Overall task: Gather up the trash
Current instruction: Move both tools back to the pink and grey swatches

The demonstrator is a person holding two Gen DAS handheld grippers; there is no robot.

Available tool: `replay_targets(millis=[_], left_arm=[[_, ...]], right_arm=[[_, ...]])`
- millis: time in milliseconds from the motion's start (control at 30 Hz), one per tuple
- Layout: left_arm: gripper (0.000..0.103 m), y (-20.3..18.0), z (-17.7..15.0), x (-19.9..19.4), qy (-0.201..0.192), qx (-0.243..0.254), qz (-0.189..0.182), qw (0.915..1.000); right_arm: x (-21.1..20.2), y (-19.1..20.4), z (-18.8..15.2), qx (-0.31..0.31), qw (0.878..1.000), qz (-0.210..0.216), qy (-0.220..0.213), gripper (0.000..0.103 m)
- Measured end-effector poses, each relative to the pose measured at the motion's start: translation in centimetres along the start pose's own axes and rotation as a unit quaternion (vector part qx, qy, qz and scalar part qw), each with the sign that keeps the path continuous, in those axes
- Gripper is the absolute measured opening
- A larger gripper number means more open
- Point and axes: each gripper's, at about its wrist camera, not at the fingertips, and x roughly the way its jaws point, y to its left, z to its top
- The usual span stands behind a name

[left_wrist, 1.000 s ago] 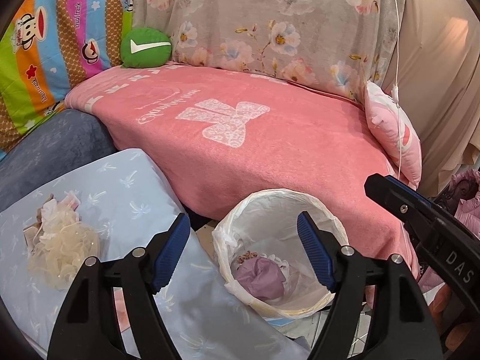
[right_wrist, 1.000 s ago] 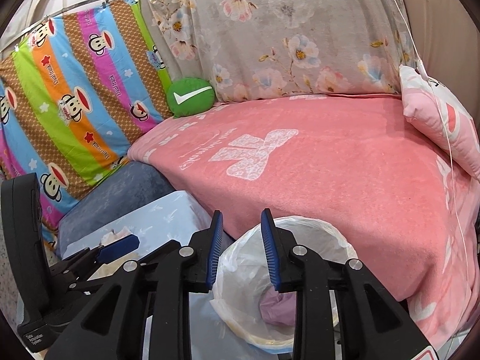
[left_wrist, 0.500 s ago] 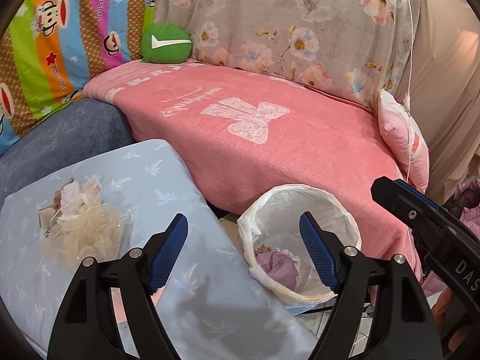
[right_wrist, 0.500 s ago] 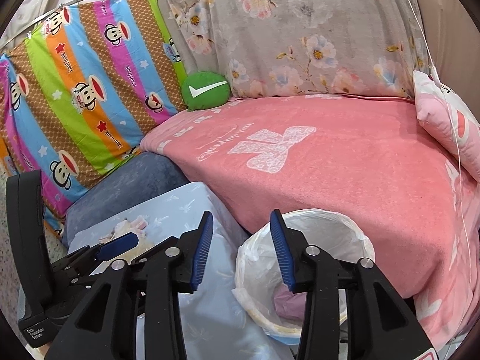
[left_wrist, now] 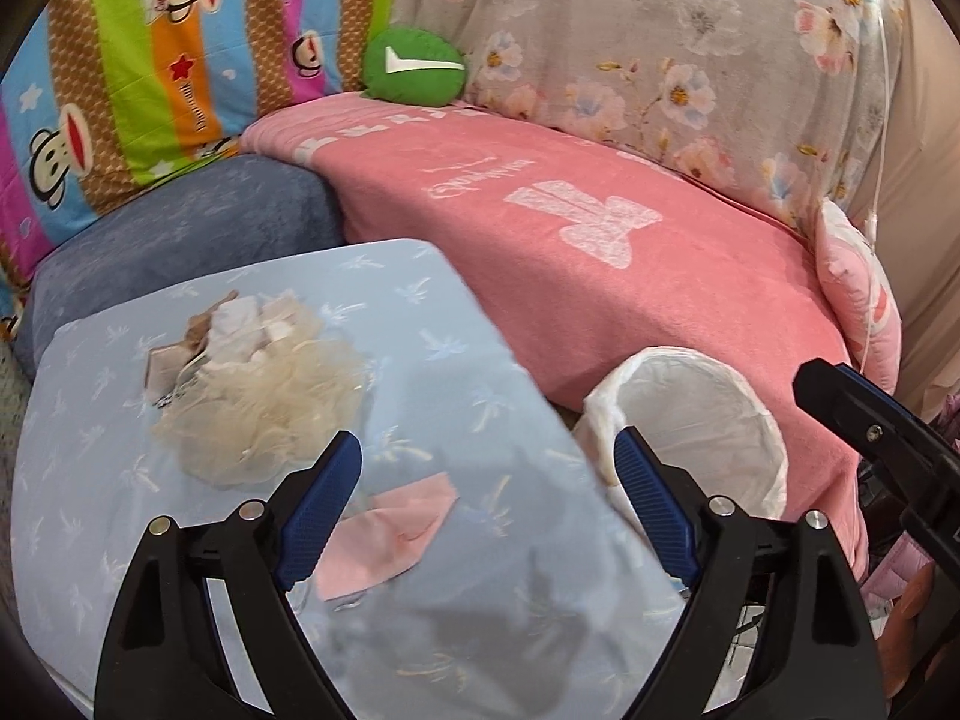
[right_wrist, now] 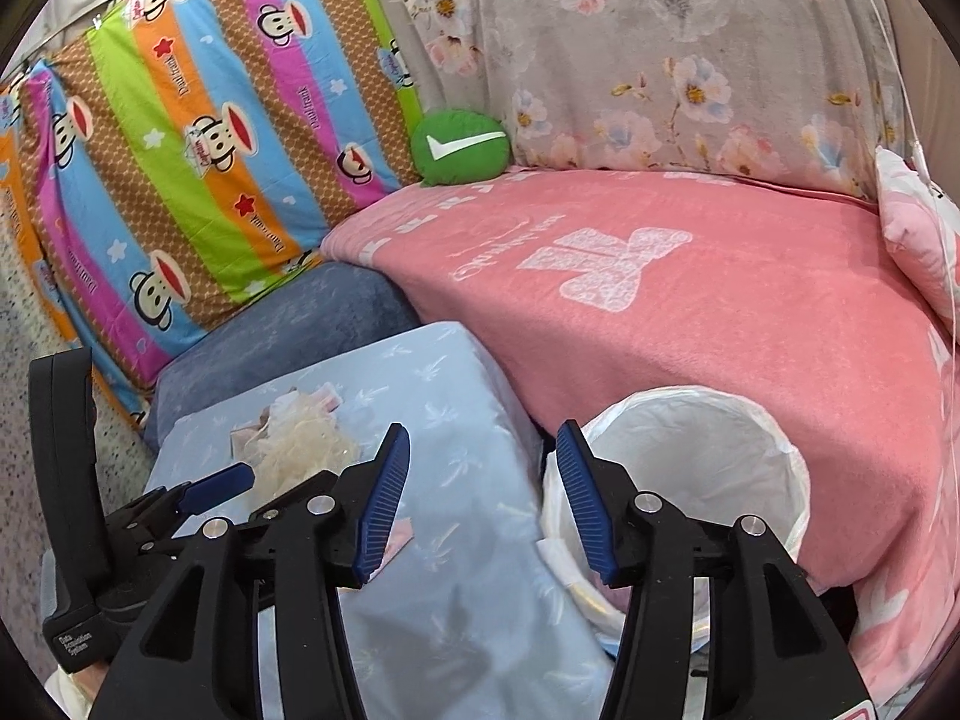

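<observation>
A cream mesh puff with crumpled paper scraps lies on the light blue cushion; it also shows in the right wrist view. A pink paper piece lies nearer, just ahead of my left gripper, which is open and empty above the cushion. The white-lined trash bin stands between cushion and pink bed. My right gripper is open and empty, over the gap between cushion and bin.
A pink blanket covers the bed behind the bin. A green round cushion, striped monkey-print fabric and floral fabric line the back. A blue-grey cushion sits left. A pink pillow lies right.
Both grippers have swung left, from over the bin toward the blue cushion. The right gripper has opened wider. The pink paper piece has come into view.
</observation>
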Motion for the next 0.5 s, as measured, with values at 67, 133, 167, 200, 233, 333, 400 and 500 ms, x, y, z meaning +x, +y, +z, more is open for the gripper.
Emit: replay_targets(millis=[67, 133, 167, 200, 233, 333, 400, 500], left_arm=[[0.082, 1.2, -0.5, -0.1, 0.002, -0.010, 0.010, 0.9999], [0.082, 2.3, -0.8, -0.2, 0.005, -0.021, 0.020, 0.9996], [0.082, 3.0, -1.0, -0.2, 0.007, -0.028, 0.024, 0.9993], [0.082, 3.6, -1.2, -0.3, 0.008, -0.032, 0.026, 0.9991], [0.083, 4.2, -1.4, -0.4, 0.009, -0.038, 0.029, 0.9988], [0.082, 5.8, -1.9, -0.5, 0.013, -0.053, 0.039, 0.9977], [0.083, 6.9, -2.3, -0.5, 0.016, -0.064, 0.046, 0.9968], [0.083, 8.5, -2.8, -0.4, 0.024, -0.081, 0.053, 0.9950]], right_arm=[[0.4, 0.7, -0.6, -0.005, 1.000, 0.005, 0.008, 0.053], [1.0, 1.5, -1.2, -0.010, 1.000, 0.009, 0.018, 0.053], [1.3, 1.9, -1.6, -0.012, 1.000, 0.012, 0.023, 0.053], [1.7, 2.3, -2.0, -0.014, 0.999, 0.015, 0.030, 0.053], [2.0, 2.7, -2.3, -0.017, 0.999, 0.018, 0.035, 0.053], [3.2, 4.1, -3.5, -0.026, 0.998, 0.029, 0.055, 0.053], [4.3, 5.2, -4.5, -0.033, 0.996, 0.041, 0.071, 0.053], [6.0, 6.9, -6.1, -0.046, 0.993, 0.051, 0.094, 0.053]])
